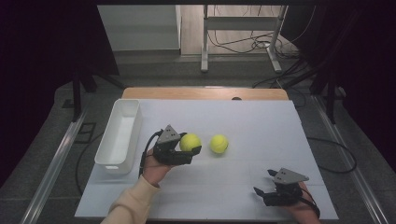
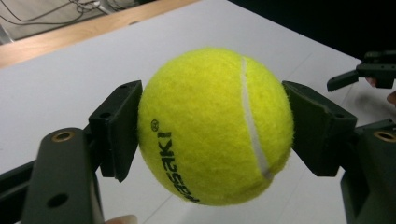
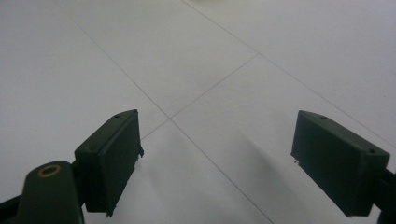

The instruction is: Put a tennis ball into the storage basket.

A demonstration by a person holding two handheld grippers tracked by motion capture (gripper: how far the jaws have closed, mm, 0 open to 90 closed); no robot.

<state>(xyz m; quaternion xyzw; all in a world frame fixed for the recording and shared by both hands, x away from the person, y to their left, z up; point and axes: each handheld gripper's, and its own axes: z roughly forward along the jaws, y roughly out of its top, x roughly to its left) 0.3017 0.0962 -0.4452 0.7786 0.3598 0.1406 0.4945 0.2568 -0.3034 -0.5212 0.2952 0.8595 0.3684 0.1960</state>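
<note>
A tennis ball (image 2: 215, 125) is being clamped between the two black jaws of the left gripper (image 2: 212, 128); in the left gripper view it is being seen at the centre of the frame, with one pad pressed against each flank and most of its bulk standing forward of the pads. In the high view the same ball (image 1: 190, 142) is being shown just left of centre, at the tip of the left gripper (image 1: 189, 148), which is being held by a hand in a cream sleeve (image 1: 133, 203). Whether the ball is being rested on the white table top (image 1: 261, 121) or carried clear of it cannot be told.

The ball is being shown as bright yellow-green and fuzzy, with a curved white seam running down its right side and dark printed lettering at its lower left.

A second tennis ball (image 1: 218, 143) is lying just to the right of the first, apart from it. A white rectangular bin (image 1: 120, 135) is standing at the left of the table.

The right gripper (image 1: 267, 183) is being held at the lower right of the high view; in the right gripper view its jaws are being kept wide apart over bare table, with nothing between them.
</note>
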